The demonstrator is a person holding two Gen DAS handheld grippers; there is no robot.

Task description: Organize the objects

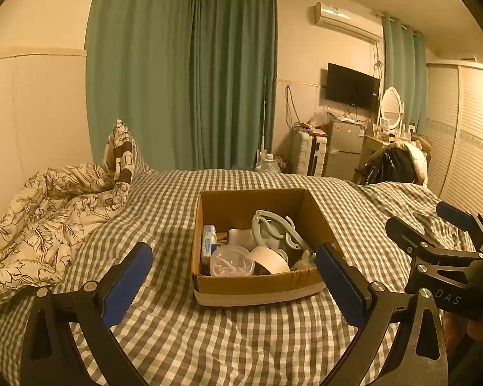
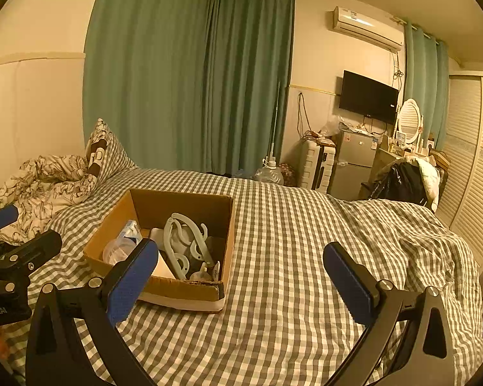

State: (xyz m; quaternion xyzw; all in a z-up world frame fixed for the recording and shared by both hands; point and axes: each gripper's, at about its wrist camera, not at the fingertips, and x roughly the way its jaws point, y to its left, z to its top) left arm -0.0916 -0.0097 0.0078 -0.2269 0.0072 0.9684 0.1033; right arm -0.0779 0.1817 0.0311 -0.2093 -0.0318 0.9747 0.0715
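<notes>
An open cardboard box (image 1: 228, 281) sits on the checked bed sheet; it also shows in the right wrist view (image 2: 112, 222). Inside lie a pale folding hanger (image 1: 275, 225), a roll of tape (image 1: 270, 259), a clear round plastic container (image 1: 232, 262) and a small blue-white carton (image 1: 208, 241). The hanger also shows in the right wrist view (image 2: 185, 241). My left gripper (image 1: 236, 280) is open and empty, just in front of the box. My right gripper (image 2: 241, 281) is open and empty, to the right of the box, over bare sheet.
A crumpled floral duvet (image 1: 48, 222) and a pillow lie at the left. Beyond the bed stand green curtains, a small fridge (image 1: 344, 148), a white suitcase, a water jug and a chair with dark clothes (image 1: 389, 164). A louvred wardrobe is at the right.
</notes>
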